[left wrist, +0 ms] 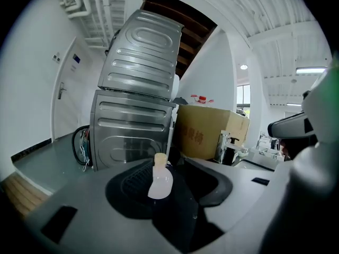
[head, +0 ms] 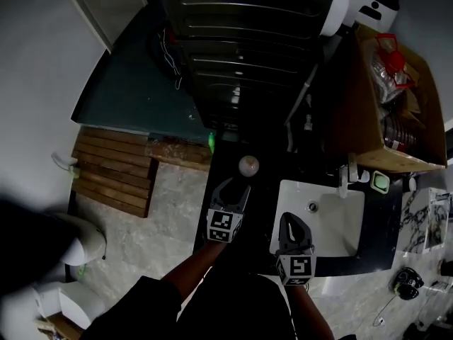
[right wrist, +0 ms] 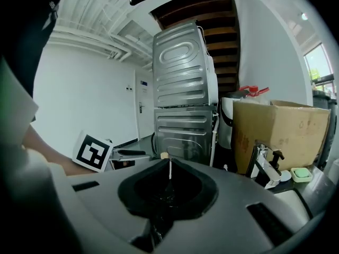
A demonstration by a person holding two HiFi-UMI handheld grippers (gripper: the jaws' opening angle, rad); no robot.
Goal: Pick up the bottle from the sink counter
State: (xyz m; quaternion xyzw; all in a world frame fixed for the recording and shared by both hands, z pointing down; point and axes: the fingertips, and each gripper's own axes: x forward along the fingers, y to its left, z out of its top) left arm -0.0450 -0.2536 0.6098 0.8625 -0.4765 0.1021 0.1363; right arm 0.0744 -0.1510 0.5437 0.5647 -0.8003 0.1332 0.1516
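Note:
A small pale bottle [head: 248, 165] with a tan cap stands upright on the dark sink counter [head: 258, 190], left of the basin. My left gripper [head: 233, 187] hovers just short of it, jaws apart. In the left gripper view the bottle [left wrist: 160, 180] shows in the gap ahead of the left gripper [left wrist: 169, 188], and neither pad presses on it. My right gripper [head: 291, 219] is over the counter's front by the basin, with nothing in it. In the right gripper view the right gripper [right wrist: 169, 183] has its jaws together, with only a thin slit of light between them.
A white sink basin [head: 324, 222] with a faucet [head: 344, 175] lies right of the grippers. An open cardboard box [head: 396, 112] stands behind it, beside a green soap dish [head: 381, 182]. Stacked metal machines [head: 241, 41] rise at the back. A wooden pallet [head: 113, 170] and a toilet [head: 83, 246] are on the floor to the left.

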